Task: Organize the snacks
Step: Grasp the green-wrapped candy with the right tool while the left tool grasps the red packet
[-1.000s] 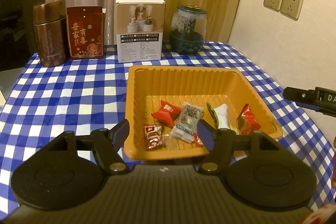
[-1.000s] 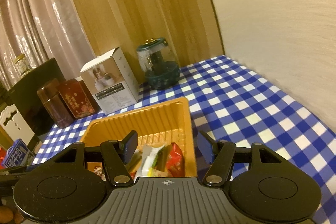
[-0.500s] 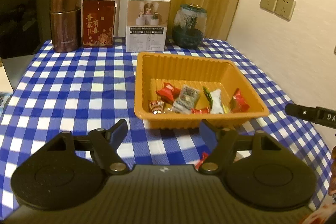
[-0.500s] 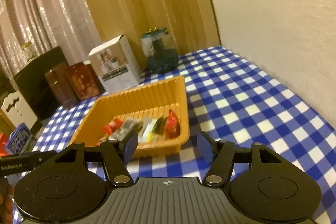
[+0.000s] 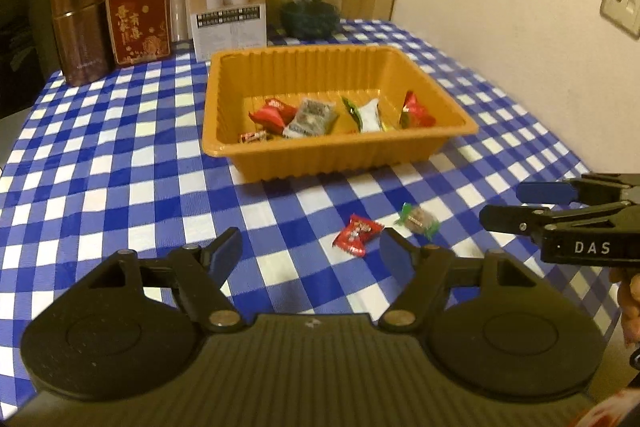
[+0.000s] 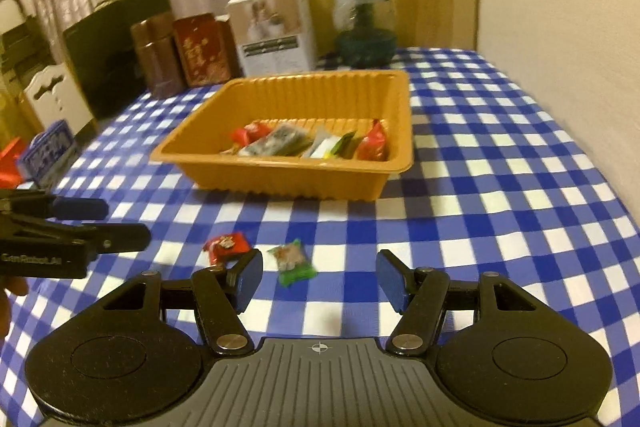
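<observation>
An orange tray (image 5: 340,159) (image 6: 288,183) holds several wrapped snacks on the blue checked tablecloth. Two loose snacks lie in front of it: a red one (image 5: 357,234) (image 6: 226,246) and a green-ended one (image 5: 418,219) (image 6: 293,259). My left gripper (image 5: 310,251) is open and empty, held back from the tray, with the red snack just ahead between its fingertips. My right gripper (image 6: 318,277) is open and empty, with the green-ended snack just ahead left of its centre. Each gripper shows from the side in the other's view (image 5: 520,205) (image 6: 116,223).
At the table's far edge stand a brown tin (image 5: 80,31), a red tin (image 5: 138,19), a white box (image 5: 228,11) and a glass dome jar (image 5: 310,3). A wall with sockets runs along the right (image 5: 520,27). A dark chair (image 6: 116,39) is on the left.
Both grippers have pulled back from the tray toward the table's near side. Two loose snacks in front of the tray have come into view. Both stay open.
</observation>
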`<state>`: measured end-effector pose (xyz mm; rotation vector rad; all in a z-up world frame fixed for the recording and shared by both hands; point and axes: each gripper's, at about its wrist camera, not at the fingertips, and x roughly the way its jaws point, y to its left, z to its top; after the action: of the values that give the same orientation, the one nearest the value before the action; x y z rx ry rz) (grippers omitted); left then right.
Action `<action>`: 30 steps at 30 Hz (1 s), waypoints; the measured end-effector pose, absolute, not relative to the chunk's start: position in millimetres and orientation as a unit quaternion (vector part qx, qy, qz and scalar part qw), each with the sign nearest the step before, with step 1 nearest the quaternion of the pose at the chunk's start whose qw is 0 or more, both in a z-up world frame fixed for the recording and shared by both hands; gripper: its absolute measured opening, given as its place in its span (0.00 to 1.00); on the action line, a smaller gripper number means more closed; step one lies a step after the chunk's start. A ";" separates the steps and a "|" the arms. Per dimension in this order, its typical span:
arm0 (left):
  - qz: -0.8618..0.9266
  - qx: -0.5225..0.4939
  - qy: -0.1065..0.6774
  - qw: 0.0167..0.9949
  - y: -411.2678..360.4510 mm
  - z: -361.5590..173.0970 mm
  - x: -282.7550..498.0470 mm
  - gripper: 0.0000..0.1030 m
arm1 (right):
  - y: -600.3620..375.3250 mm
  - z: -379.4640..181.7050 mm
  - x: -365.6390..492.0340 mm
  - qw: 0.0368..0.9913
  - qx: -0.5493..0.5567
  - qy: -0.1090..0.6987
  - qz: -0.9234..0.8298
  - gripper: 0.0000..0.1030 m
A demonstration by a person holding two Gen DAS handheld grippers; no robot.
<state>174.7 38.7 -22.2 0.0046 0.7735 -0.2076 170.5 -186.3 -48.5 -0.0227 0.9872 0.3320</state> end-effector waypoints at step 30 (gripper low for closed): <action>-0.114 0.013 0.407 0.906 34.7 -52.2 206.8 0.69 | -154.8 -106.4 209.2 0.832 -0.067 0.505 0.221 0.42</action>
<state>206.8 34.7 -52.2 0.0259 0.8403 -0.2355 209.2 -154.8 -106.4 -0.1415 1.0709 0.4679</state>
